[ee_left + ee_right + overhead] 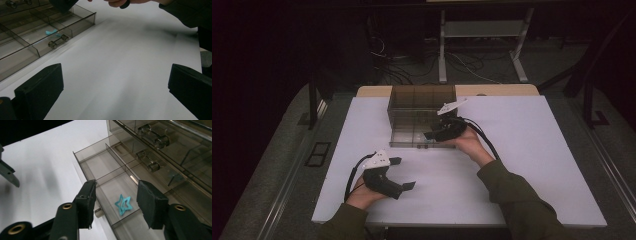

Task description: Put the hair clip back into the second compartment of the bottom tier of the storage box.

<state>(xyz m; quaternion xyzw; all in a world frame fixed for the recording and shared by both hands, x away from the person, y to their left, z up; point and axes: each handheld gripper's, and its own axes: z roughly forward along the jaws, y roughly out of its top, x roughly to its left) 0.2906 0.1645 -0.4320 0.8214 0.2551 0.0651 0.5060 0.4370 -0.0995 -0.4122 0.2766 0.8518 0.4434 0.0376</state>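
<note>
Smoky clear plastic forms the drawer unit [422, 107] at upper centre of the high view, its bottom drawer [100, 170] pulled out with a teal star clip [123, 204] lying loose near the front wall. The right gripper [116, 202] hangs over it, jaws partly apart and gripping nothing. At lower left the left gripper [404, 172] spreads wide above bare white table [522, 165].

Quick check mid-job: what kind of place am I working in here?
Probably a lab or recording workspace: a white table in a dark room, loose cables on the floor behind it, and a clear drawer organizer as the test piece.
</note>
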